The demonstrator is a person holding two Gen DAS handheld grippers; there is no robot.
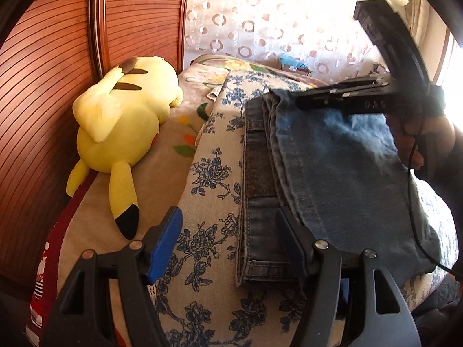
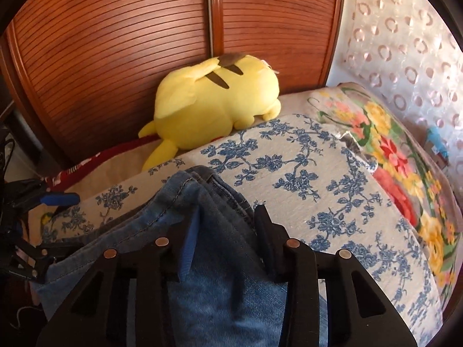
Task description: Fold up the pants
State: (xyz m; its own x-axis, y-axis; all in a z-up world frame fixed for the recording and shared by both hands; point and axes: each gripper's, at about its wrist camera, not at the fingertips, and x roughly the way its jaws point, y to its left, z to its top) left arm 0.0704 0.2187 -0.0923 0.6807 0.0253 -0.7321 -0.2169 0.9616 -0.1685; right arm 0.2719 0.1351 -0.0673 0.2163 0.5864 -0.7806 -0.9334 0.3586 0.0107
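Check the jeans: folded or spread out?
Folded: the jeans lie in stacked layers on the floral cover, waistband edges doubled at one end.

Bare floral cover (image 2: 332, 179) lies open beyond and to the right of the jeans (image 2: 220, 274). The plush (image 1: 121, 133) blocks the far side against the slatted doors (image 1: 43, 86). The left gripper (image 1: 228, 248), jaws apart, has free cover beneath its left finger.
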